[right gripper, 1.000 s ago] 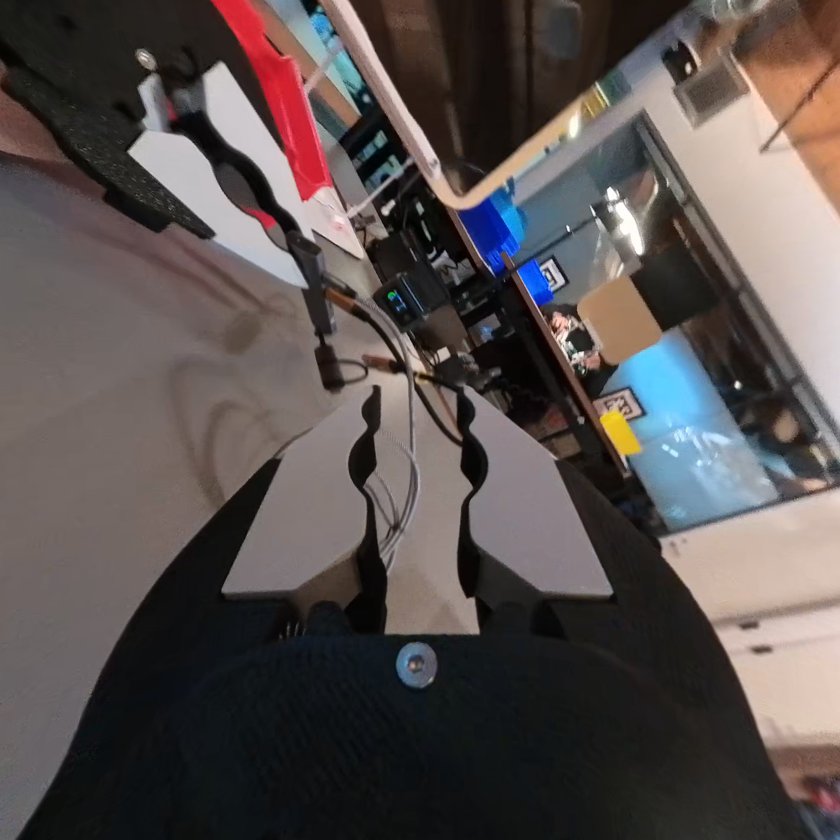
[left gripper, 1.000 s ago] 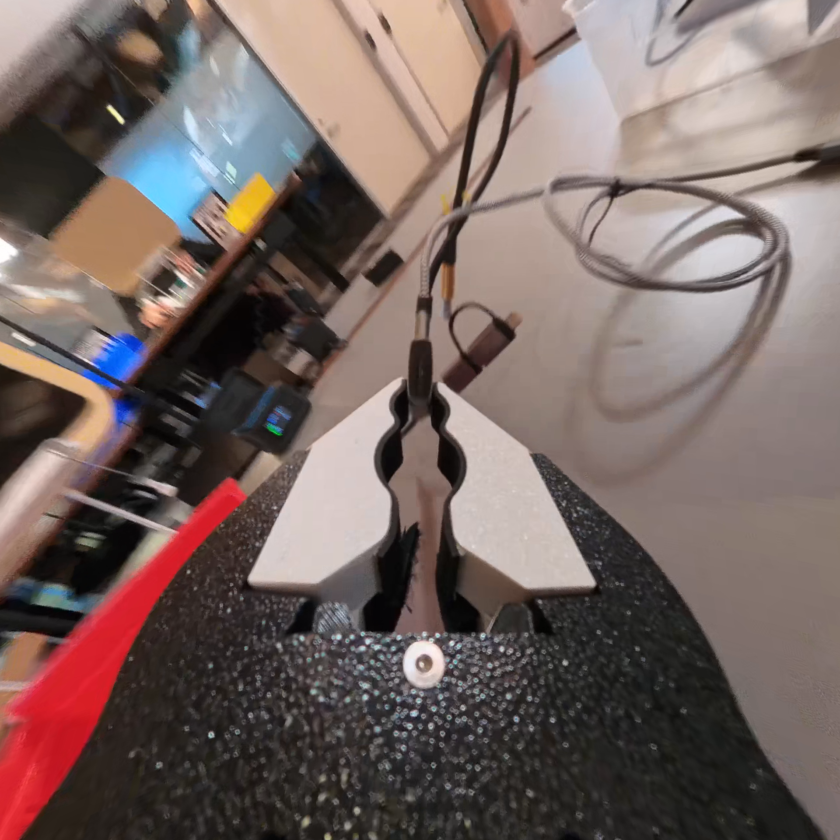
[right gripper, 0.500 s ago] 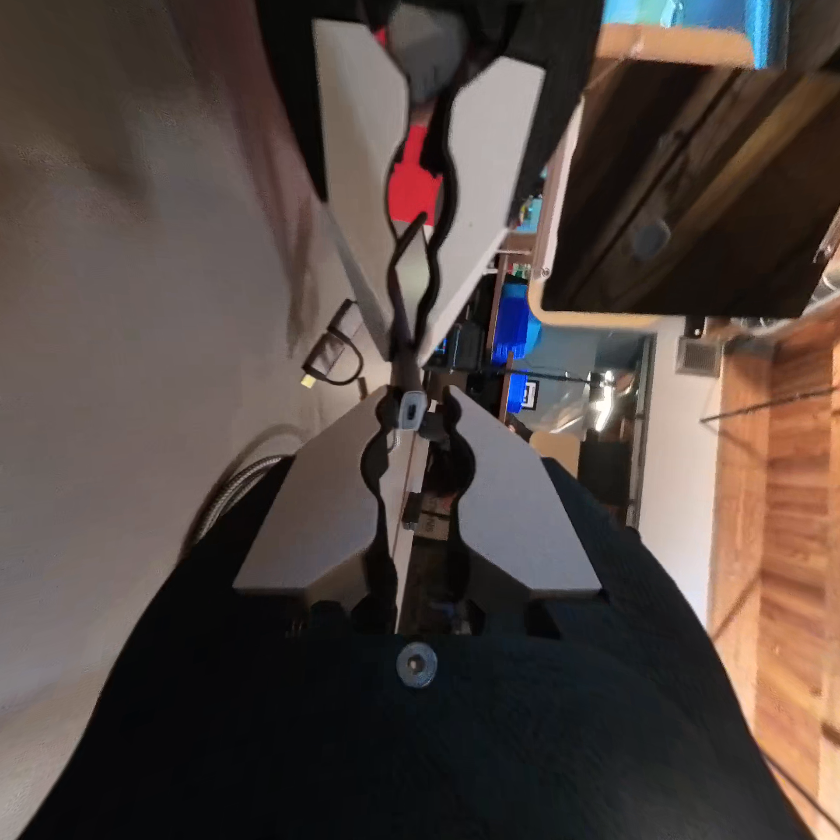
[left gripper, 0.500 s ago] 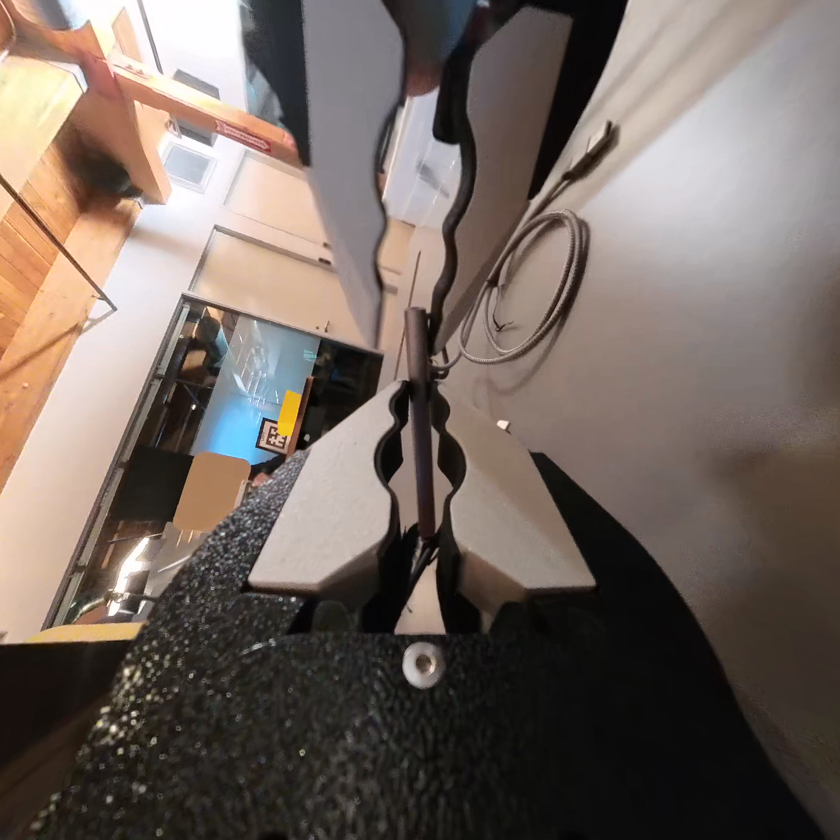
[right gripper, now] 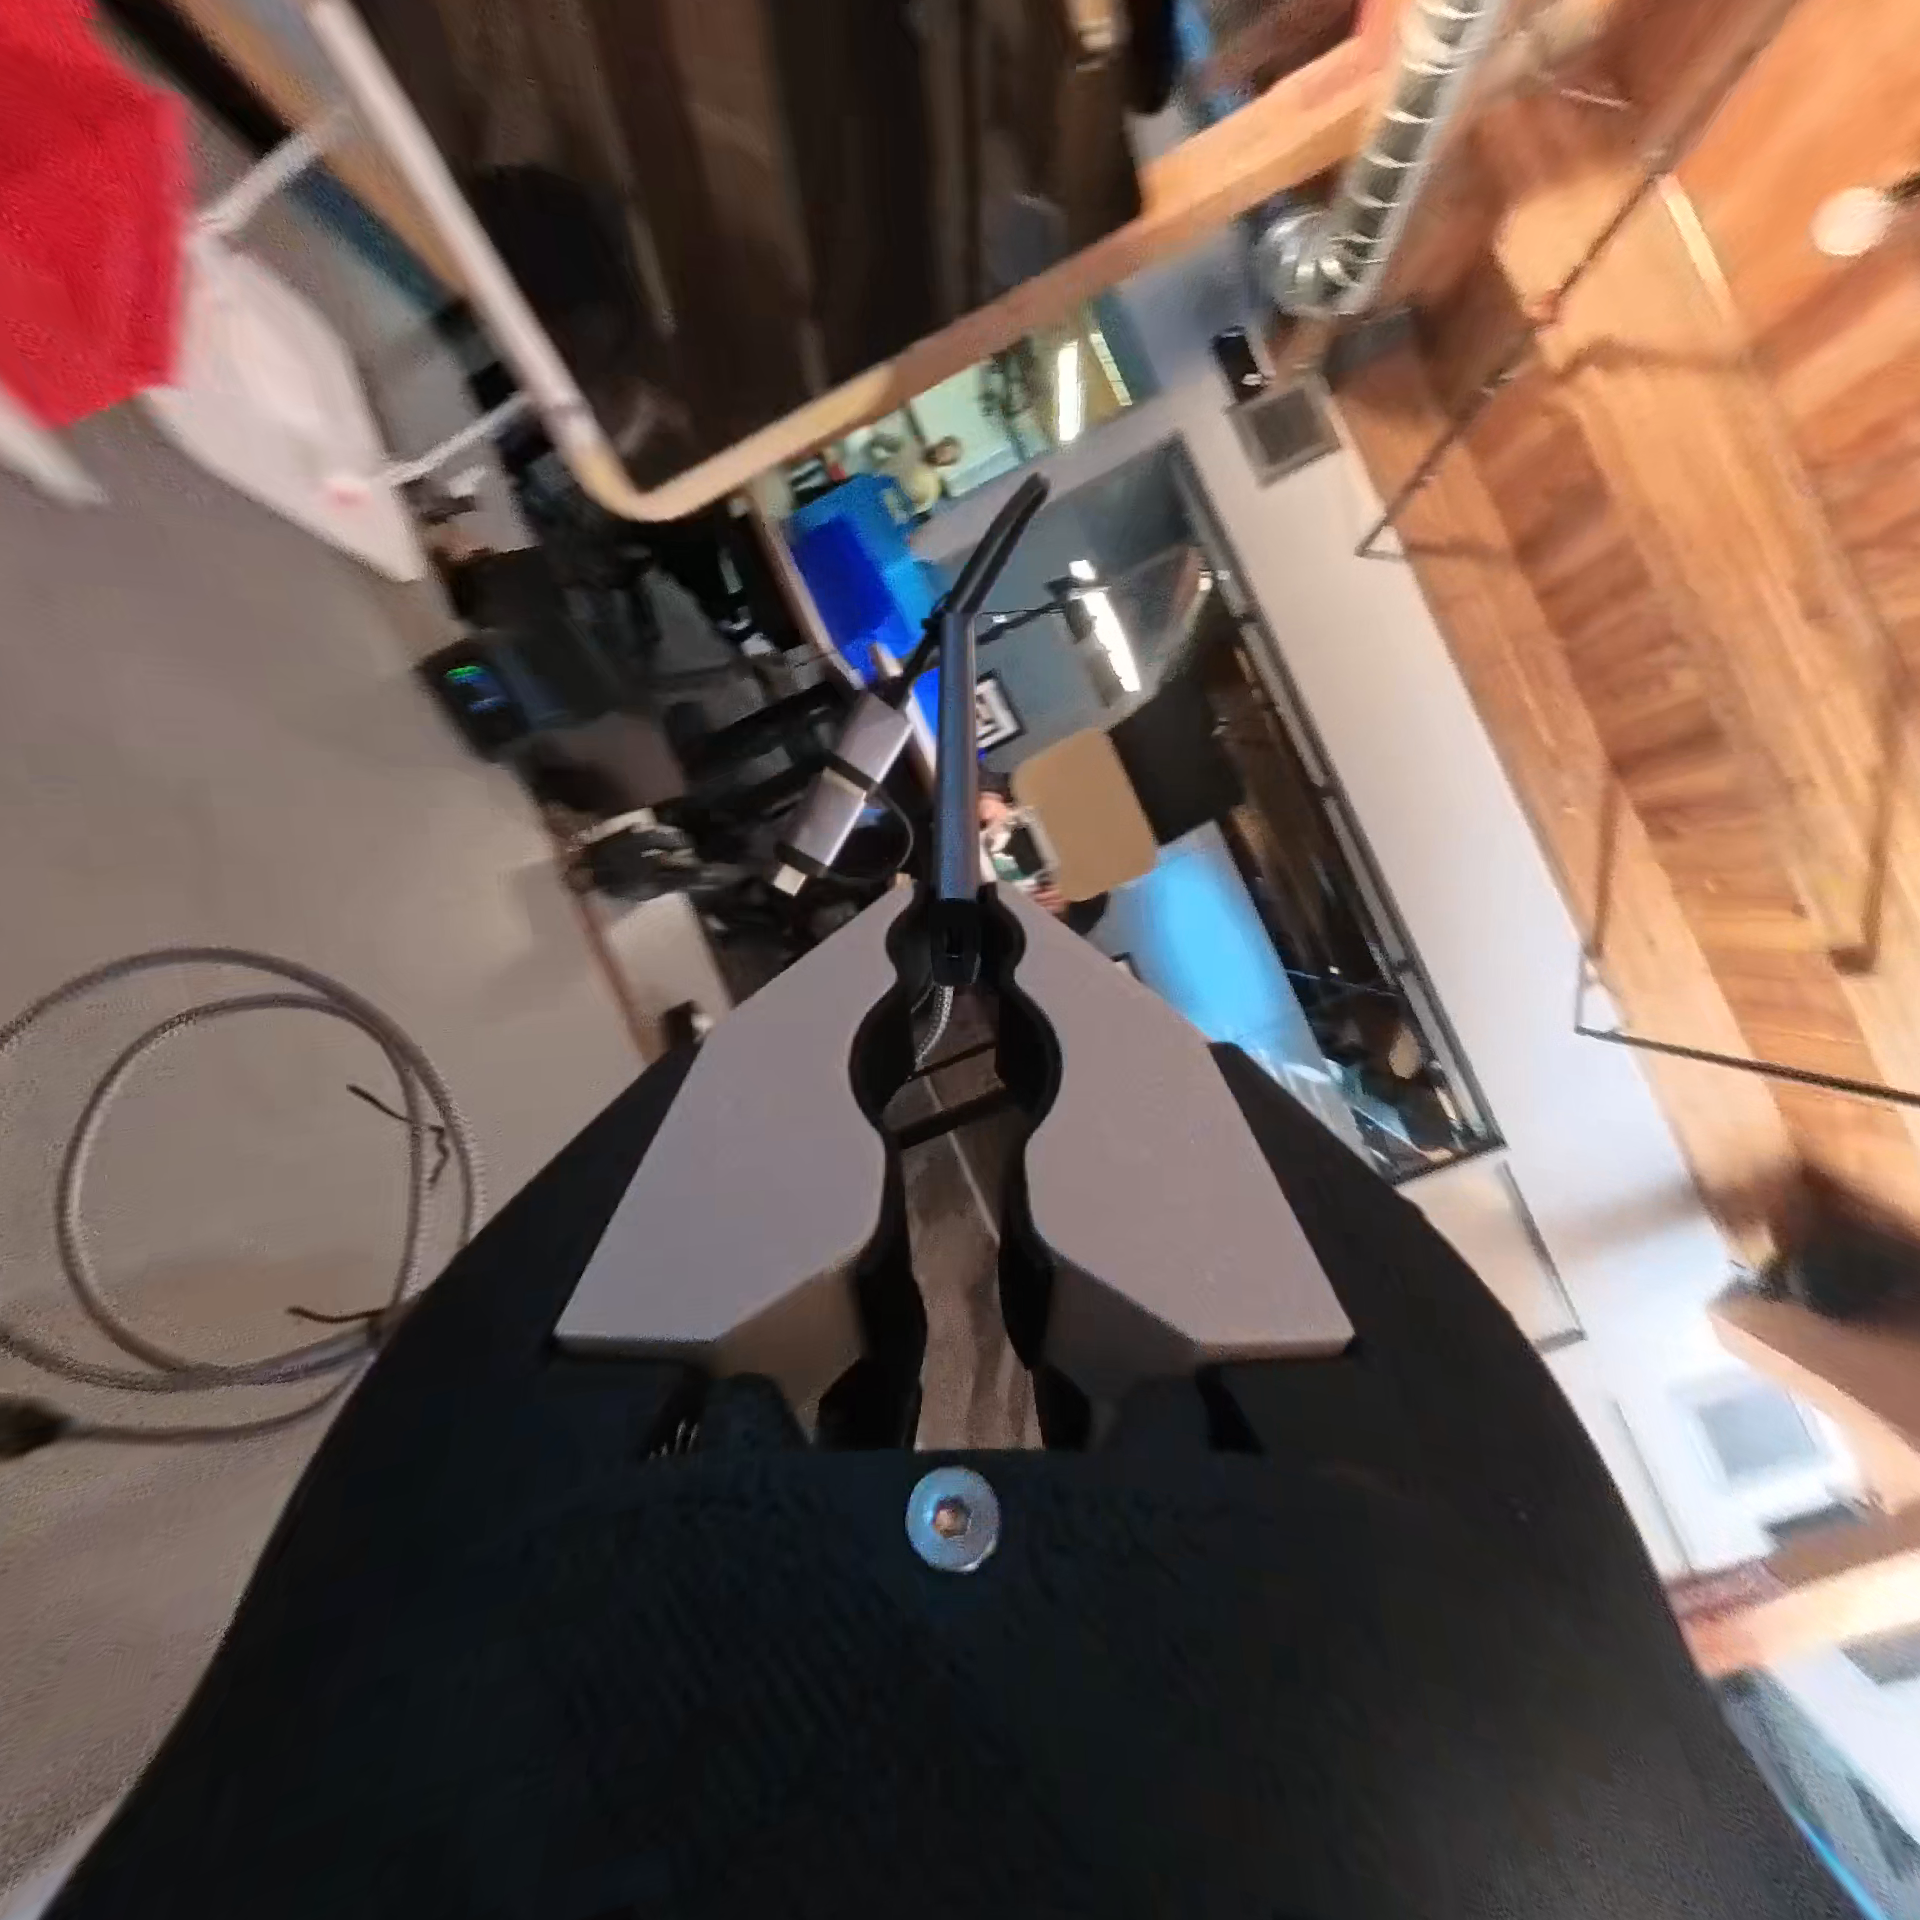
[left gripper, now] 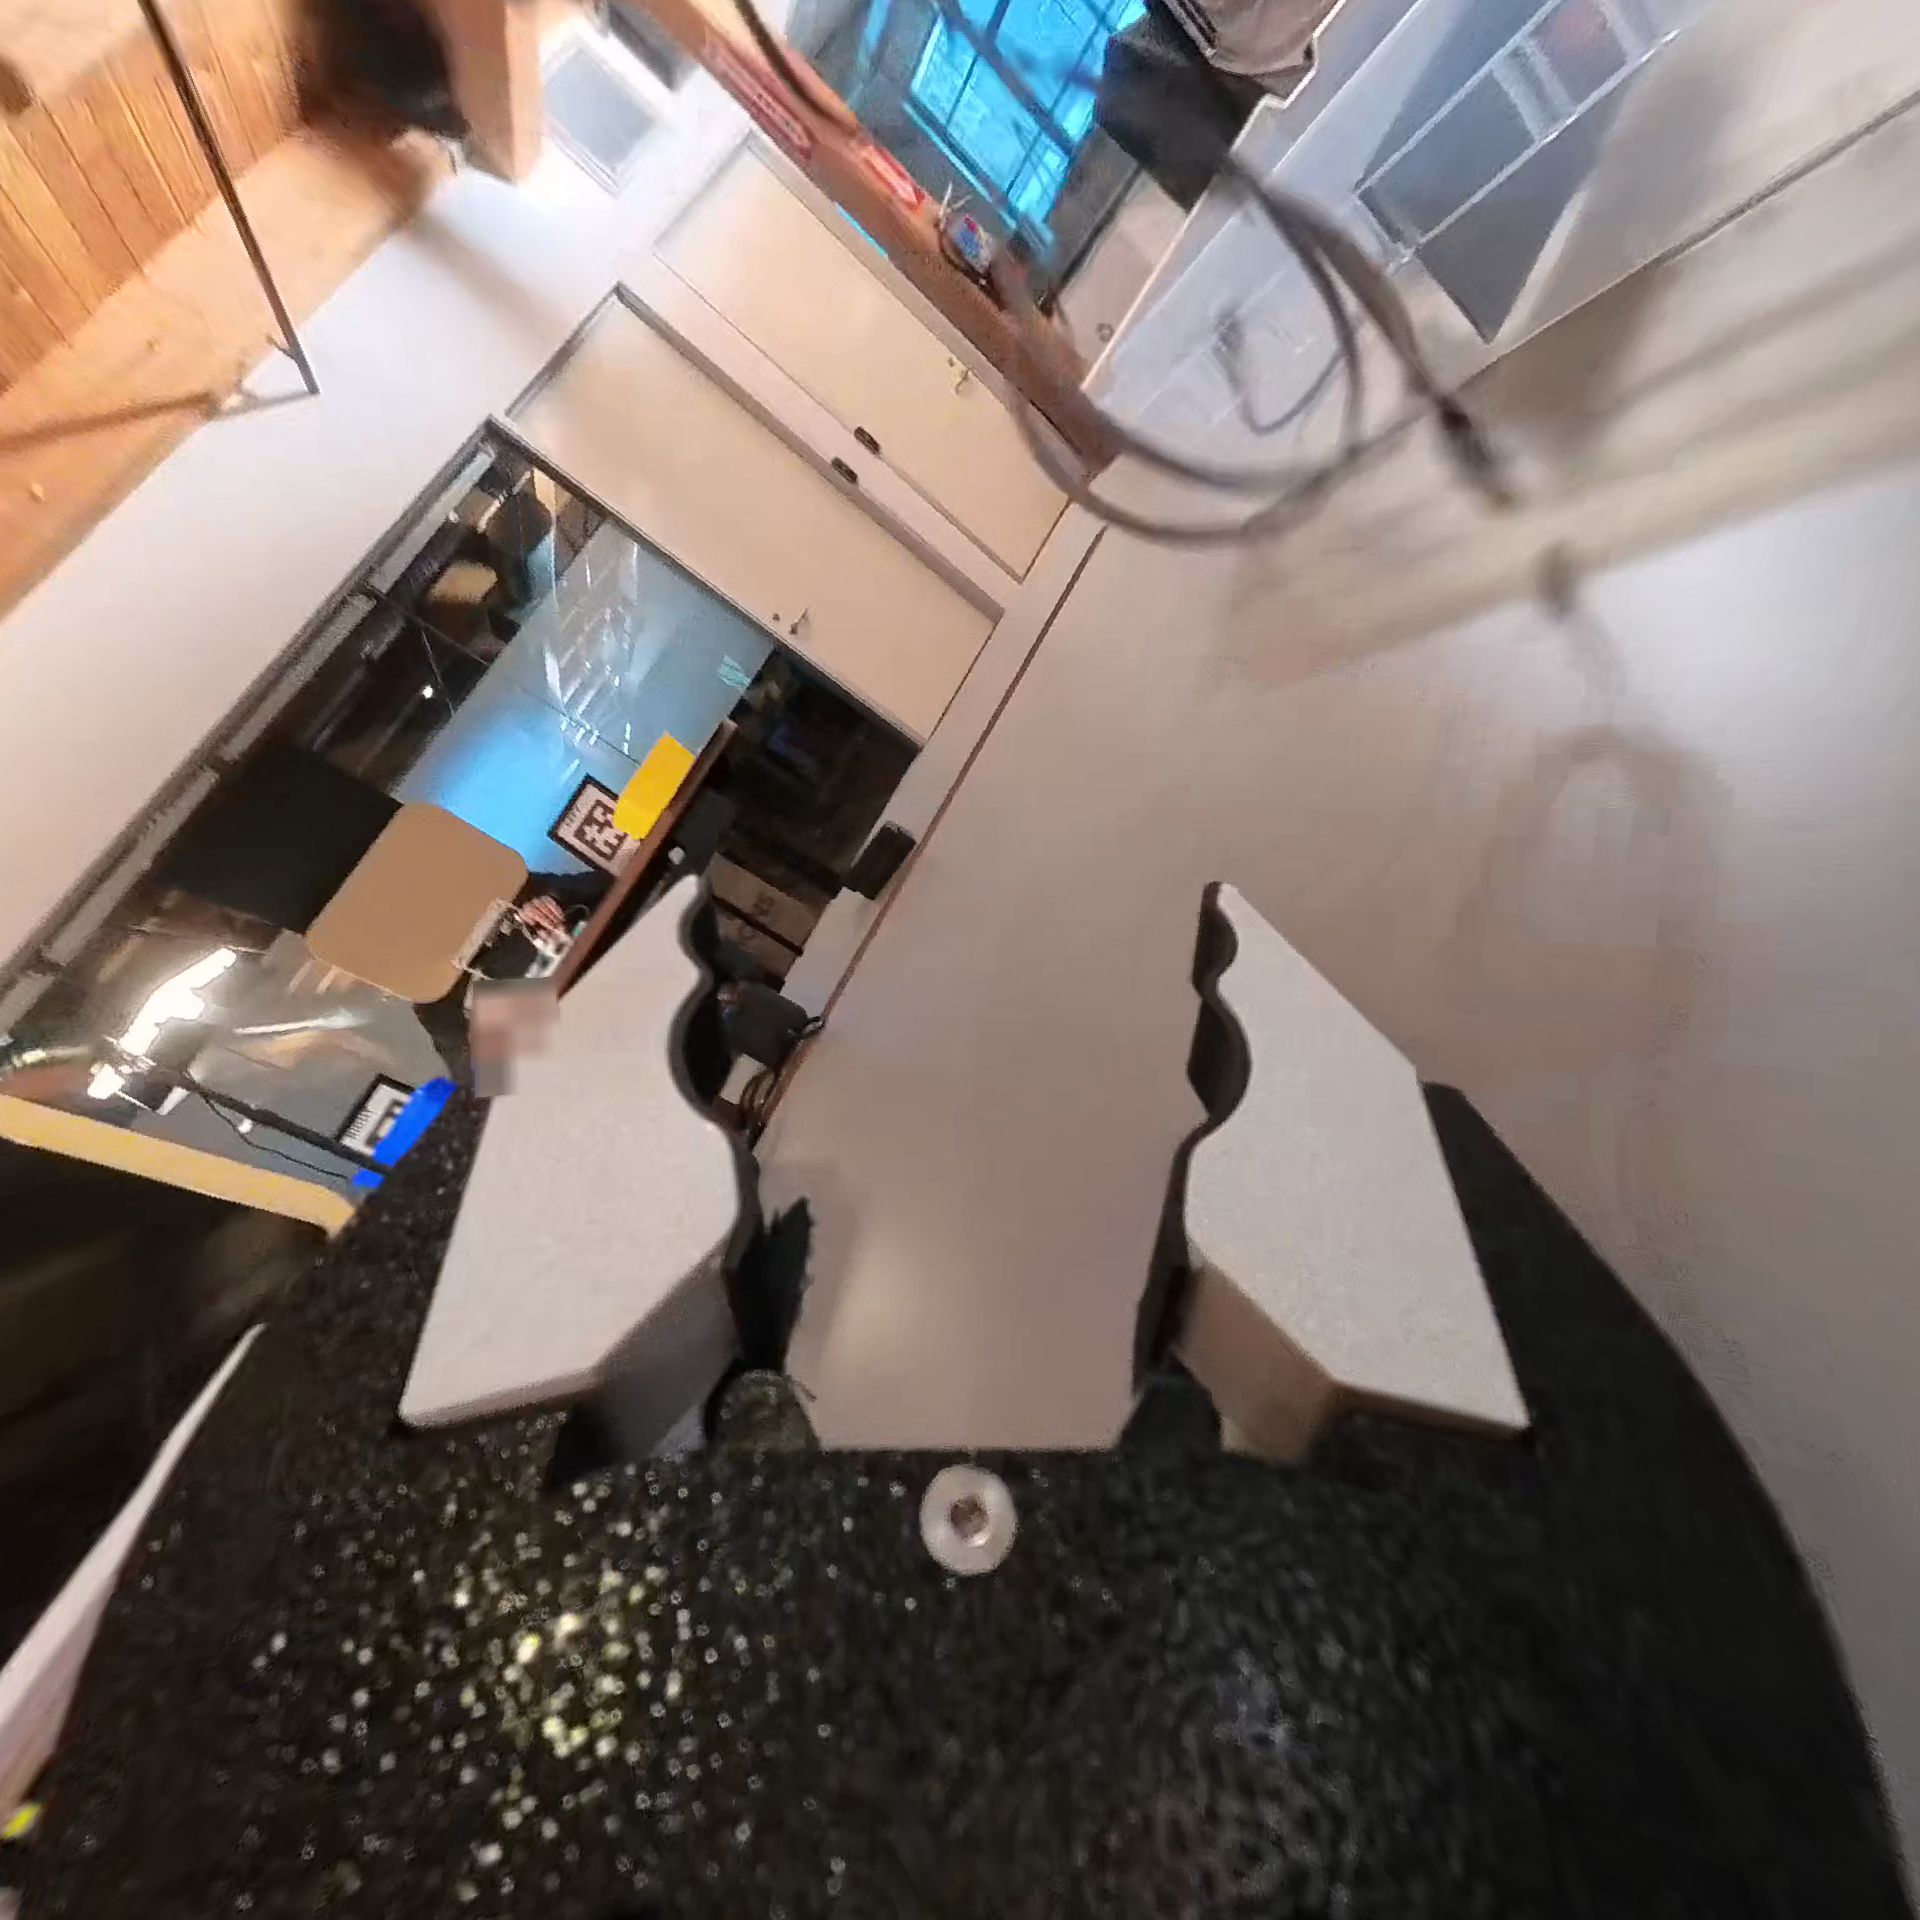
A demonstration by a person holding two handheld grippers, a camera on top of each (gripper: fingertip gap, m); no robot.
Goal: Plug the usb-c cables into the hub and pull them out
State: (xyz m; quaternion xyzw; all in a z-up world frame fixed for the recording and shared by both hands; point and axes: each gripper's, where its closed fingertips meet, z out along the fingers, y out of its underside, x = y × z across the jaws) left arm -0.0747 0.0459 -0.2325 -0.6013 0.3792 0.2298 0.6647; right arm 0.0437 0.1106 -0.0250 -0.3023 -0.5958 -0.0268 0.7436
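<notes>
While the right gripper (right gripper: 951,914) is clenched on the plug (right gripper: 954,951) seated in the hub (right gripper: 954,769), the hub hangs unsupported beyond its fingertips; the left gripper (left gripper: 951,935) stands released, so hub weight could unseat the plug.

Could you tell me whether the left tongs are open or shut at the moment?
Open. In the left wrist view the left tongs stand with their two fingers wide apart, only bare grey table showing between them.
</notes>
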